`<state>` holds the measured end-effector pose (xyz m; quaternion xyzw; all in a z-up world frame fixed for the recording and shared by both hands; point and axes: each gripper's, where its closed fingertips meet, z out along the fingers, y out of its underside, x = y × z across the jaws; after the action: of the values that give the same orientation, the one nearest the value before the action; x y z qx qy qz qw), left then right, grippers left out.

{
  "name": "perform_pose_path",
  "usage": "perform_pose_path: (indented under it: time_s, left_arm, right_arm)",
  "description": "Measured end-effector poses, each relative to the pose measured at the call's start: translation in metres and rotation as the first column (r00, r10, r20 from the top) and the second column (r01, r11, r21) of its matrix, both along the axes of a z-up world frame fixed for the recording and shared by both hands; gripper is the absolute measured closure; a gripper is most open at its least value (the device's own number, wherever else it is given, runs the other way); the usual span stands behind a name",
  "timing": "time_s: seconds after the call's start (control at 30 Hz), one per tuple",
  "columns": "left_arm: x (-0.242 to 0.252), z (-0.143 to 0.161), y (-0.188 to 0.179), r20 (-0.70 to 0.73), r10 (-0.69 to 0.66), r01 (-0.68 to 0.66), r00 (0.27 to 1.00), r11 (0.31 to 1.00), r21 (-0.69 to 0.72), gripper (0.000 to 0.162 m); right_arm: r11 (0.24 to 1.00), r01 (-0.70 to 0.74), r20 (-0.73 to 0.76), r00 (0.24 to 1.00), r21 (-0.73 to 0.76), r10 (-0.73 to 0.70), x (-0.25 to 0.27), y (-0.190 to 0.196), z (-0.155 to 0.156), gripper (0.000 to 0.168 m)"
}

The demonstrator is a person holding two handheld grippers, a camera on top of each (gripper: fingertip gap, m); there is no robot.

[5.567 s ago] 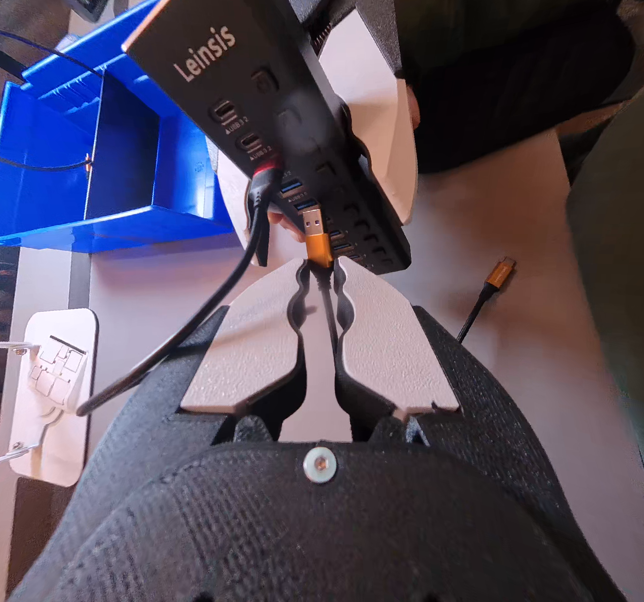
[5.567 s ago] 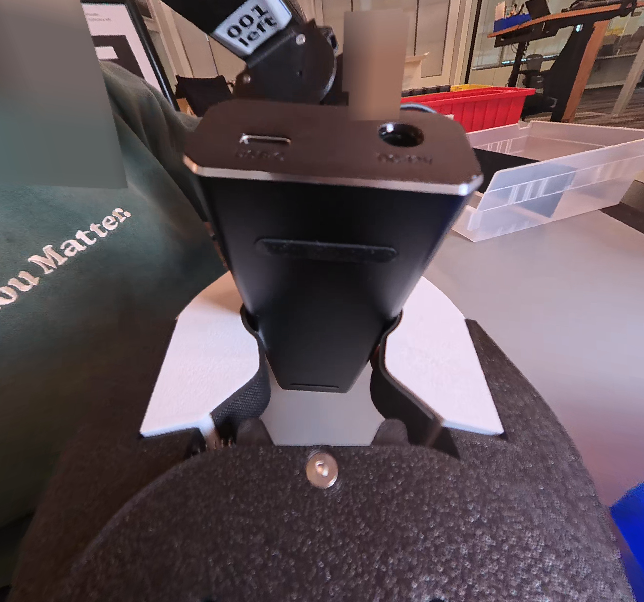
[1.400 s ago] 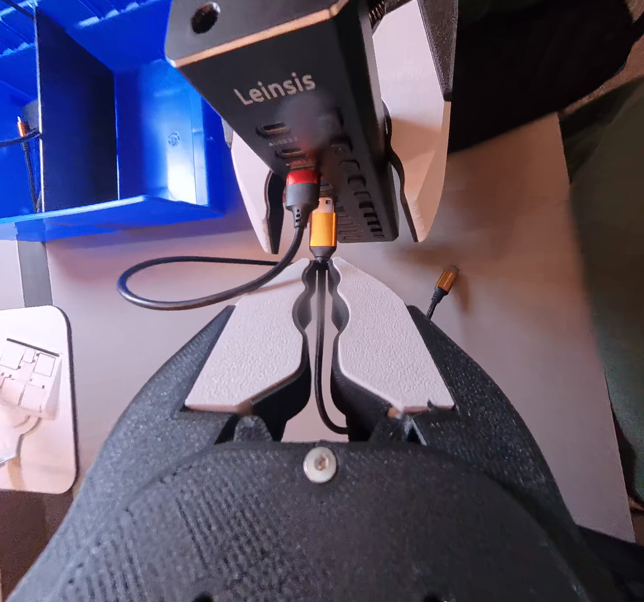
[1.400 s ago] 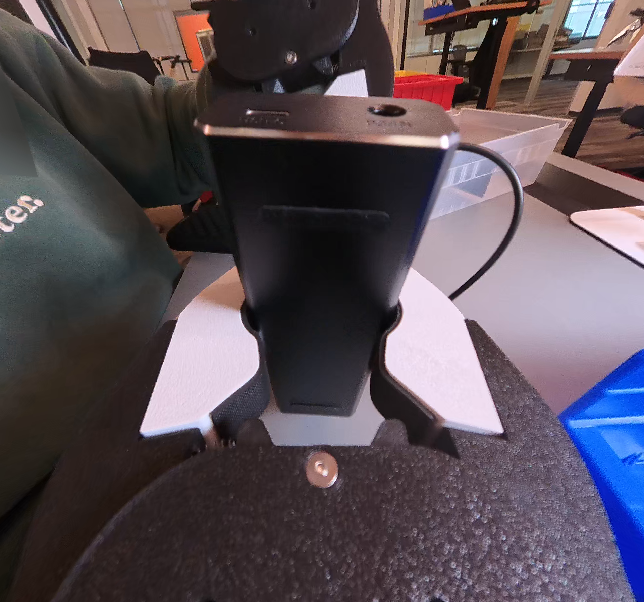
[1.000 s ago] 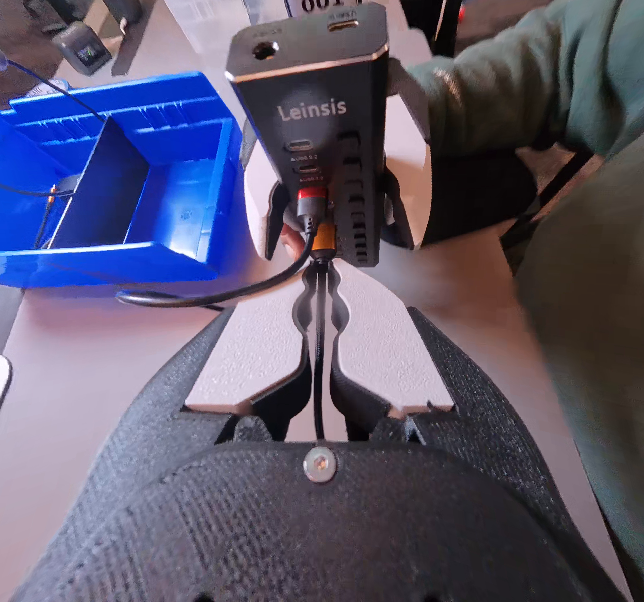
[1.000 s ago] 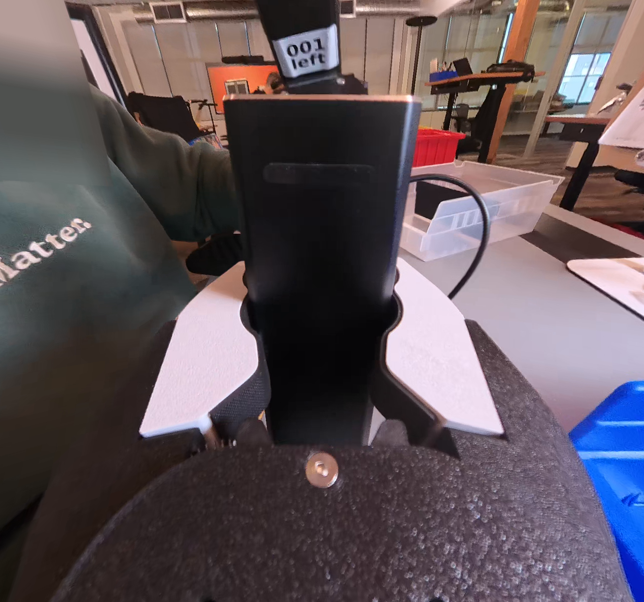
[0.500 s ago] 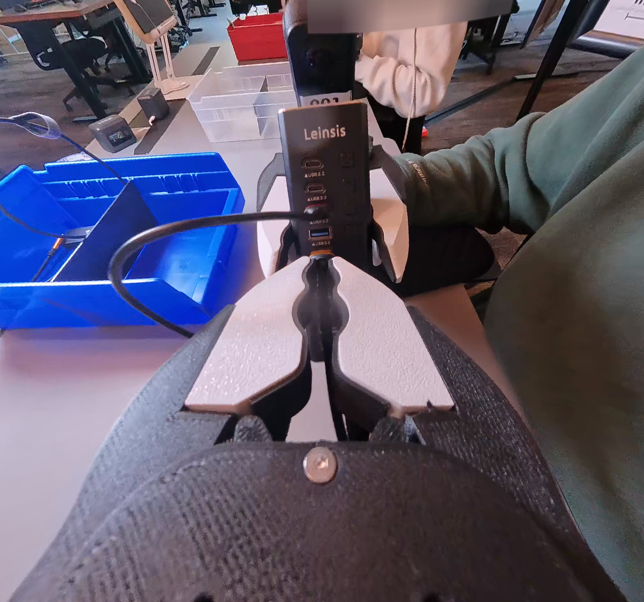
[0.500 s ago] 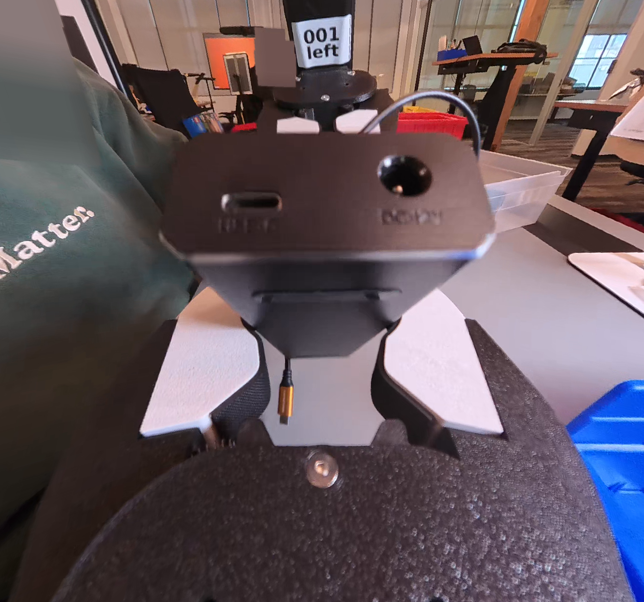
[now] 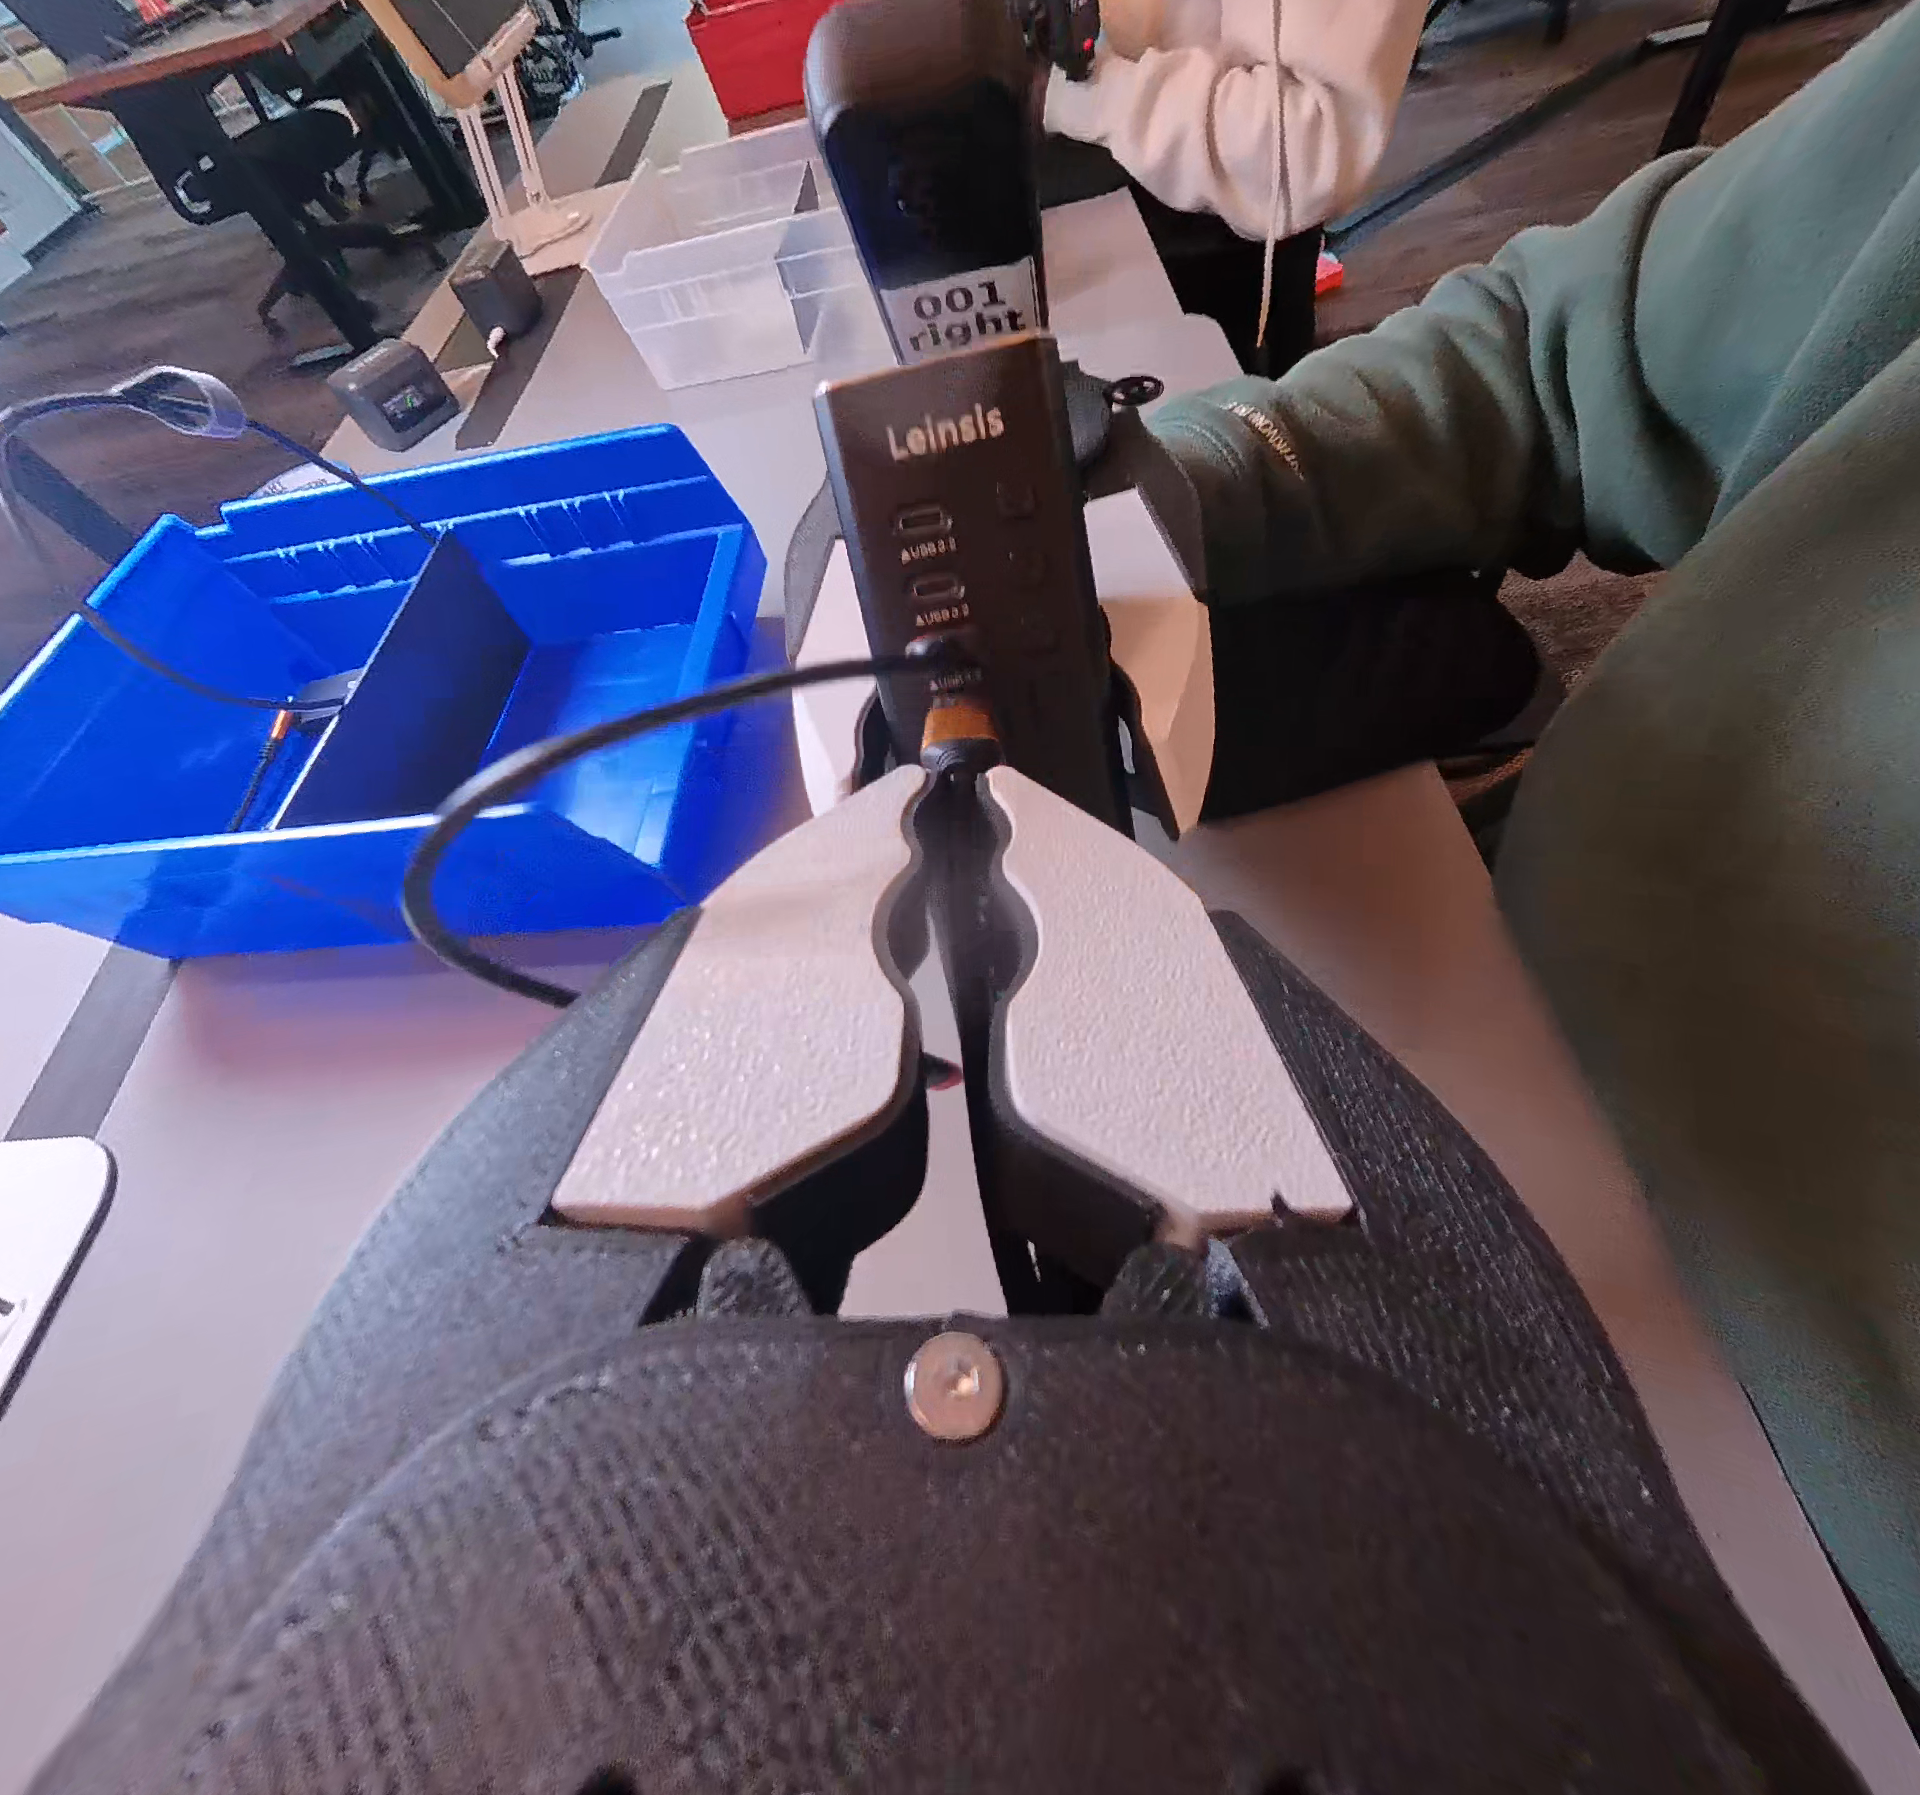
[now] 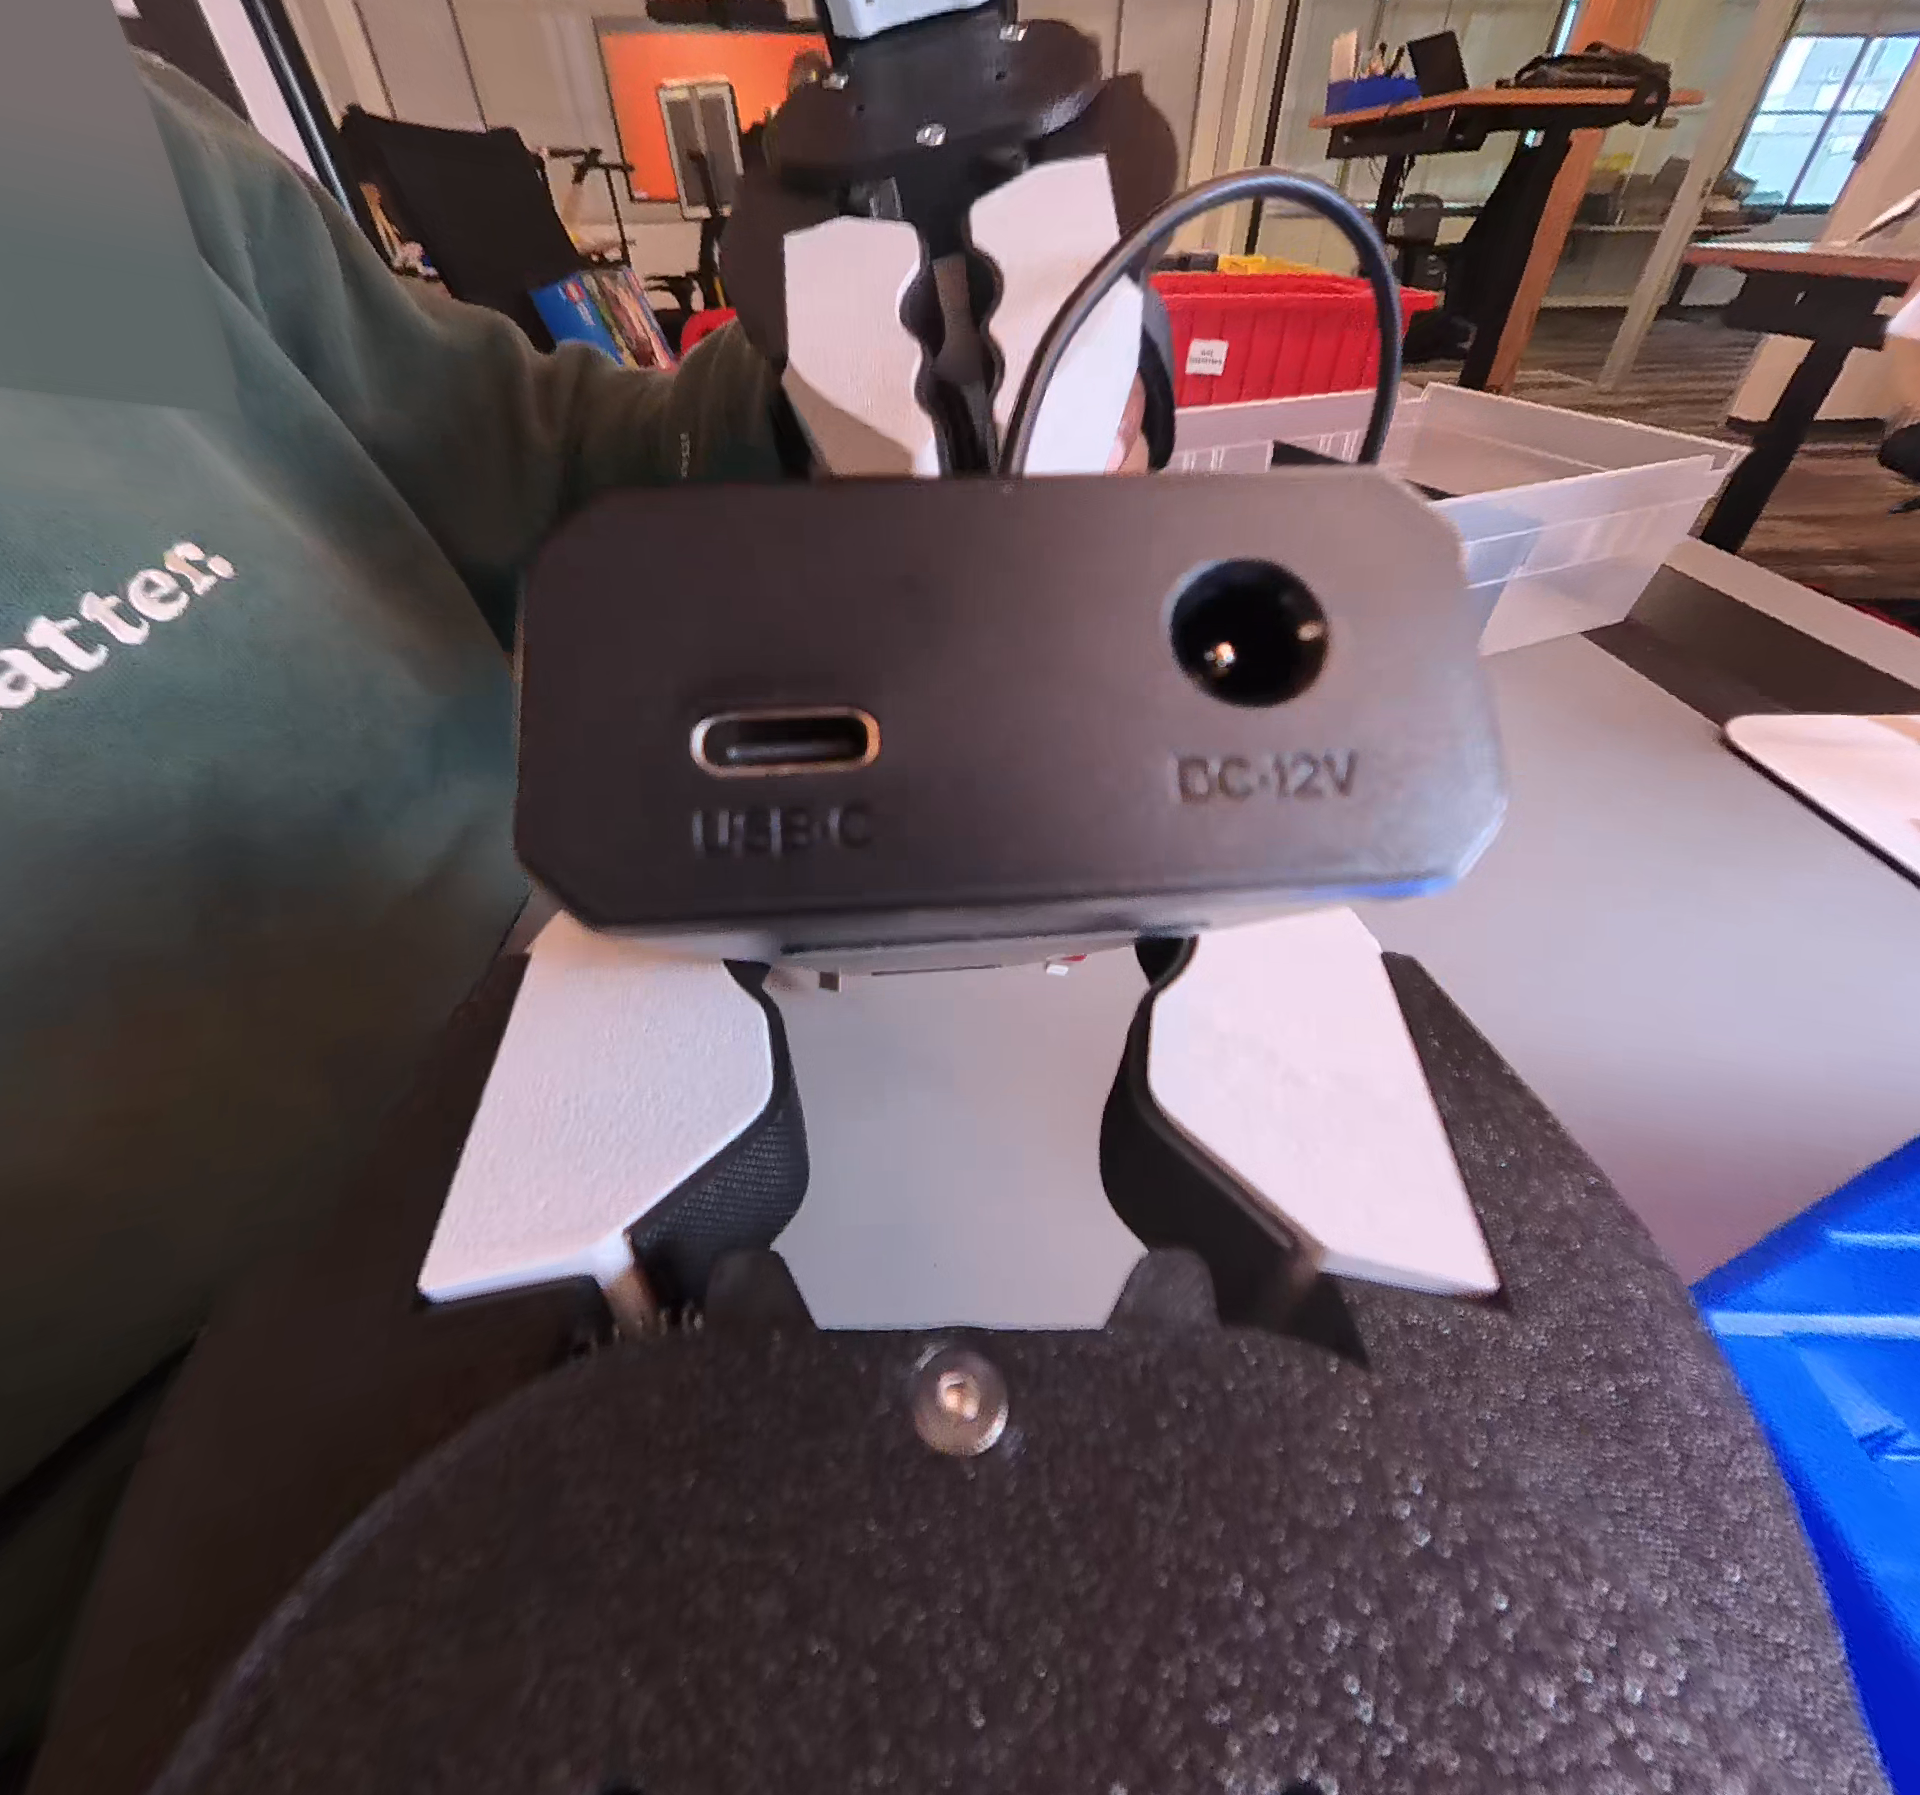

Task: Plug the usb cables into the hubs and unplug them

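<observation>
Left tool (image 9: 954,789) closed on an orange-collared USB plug (image 9: 958,729) at the port face of a black hub (image 9: 961,540), which the right tool (image 10: 961,976) grips upright.

The left tool's pale fingers (image 9: 769,997) are pinched together on the plug's black cable (image 9: 971,1039), which runs back between them; the plug's front end meets a port low on the hub, though how deep it sits cannot be told. A second black cable (image 9: 582,748) is plugged into the port just above and loops out to the left over the bench (image 9: 239,1226). In the right wrist view the hub's end face fills the middle, its body clamped between the right tool's white fingers (image 10: 613,1101). A blue bin (image 9: 343,706) stands on the bench left of the hub; a green sleeve (image 9: 1455,457) reaches in from the right.
</observation>
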<state>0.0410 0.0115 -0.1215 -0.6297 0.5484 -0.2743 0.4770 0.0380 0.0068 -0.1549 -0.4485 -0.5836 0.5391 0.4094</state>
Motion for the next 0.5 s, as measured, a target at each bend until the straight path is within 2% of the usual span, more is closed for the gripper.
perform_pose_path:
  time_s: [0.3,0.5]
  left_arm:
    - [-0.009,-0.018,0.002,-0.163,0.034,-0.035,0.986,0.999,-0.002,0.157]
    - [-0.013,-0.026,0.003,-0.215,0.041,-0.046,0.976,0.999,-0.02,0.157]
  right_arm:
    - [1.0,-0.003,-0.022,1.0,-0.015,0.003,0.004,0.001,0.004,0.098]
    - [1.0,0.008,-0.001,1.0,0.005,-0.008,0.003,0.002,0.001,0.098]
